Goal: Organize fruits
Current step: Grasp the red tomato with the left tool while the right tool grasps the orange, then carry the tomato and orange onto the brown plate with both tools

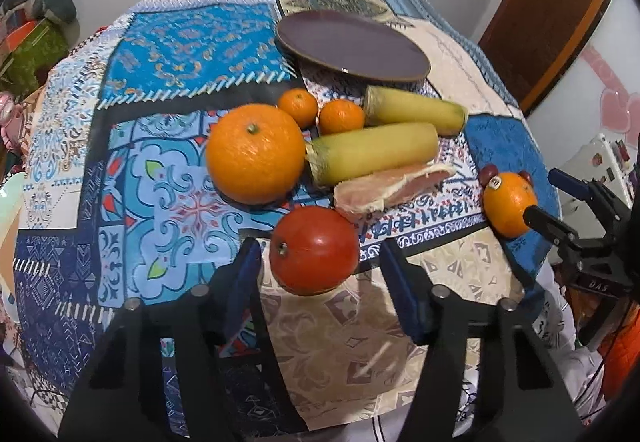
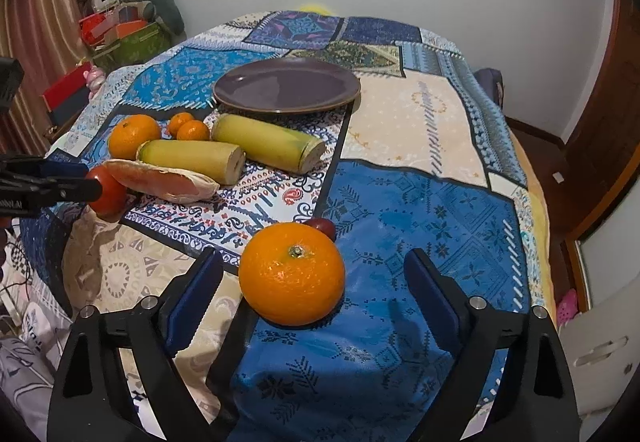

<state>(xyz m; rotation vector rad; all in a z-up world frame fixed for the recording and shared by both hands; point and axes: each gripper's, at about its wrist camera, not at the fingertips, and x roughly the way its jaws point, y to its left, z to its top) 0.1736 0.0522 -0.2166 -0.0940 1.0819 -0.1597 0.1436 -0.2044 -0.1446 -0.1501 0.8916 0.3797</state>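
Observation:
A purple plate (image 1: pixel 352 46) (image 2: pixel 286 86) sits empty at the back of the patterned table. Before it lie two small tangerines (image 1: pixel 298 107) (image 2: pixel 193 130), two yellow-green stalk pieces (image 1: pixel 374 154) (image 2: pixel 192 160), a large orange (image 1: pixel 255 153) (image 2: pixel 134 135), a pink pomelo wedge (image 1: pixel 394 186) (image 2: pixel 160 180) and a red tomato (image 1: pixel 314 250) (image 2: pixel 106 194). My left gripper (image 1: pixel 320 266) is open, fingers either side of the tomato. My right gripper (image 2: pixel 314 278) is open around another orange (image 2: pixel 292 278) (image 1: pixel 508 202), which has small dark red fruits (image 2: pixel 322 227) behind it.
The tablecloth (image 2: pixel 420 210) covers the whole table, whose right edge drops off near a wooden door (image 1: pixel 552 2). Boxes and clutter (image 2: pixel 124 34) stand beyond the far left corner. A white cabinet (image 2: pixel 600 342) is at the right.

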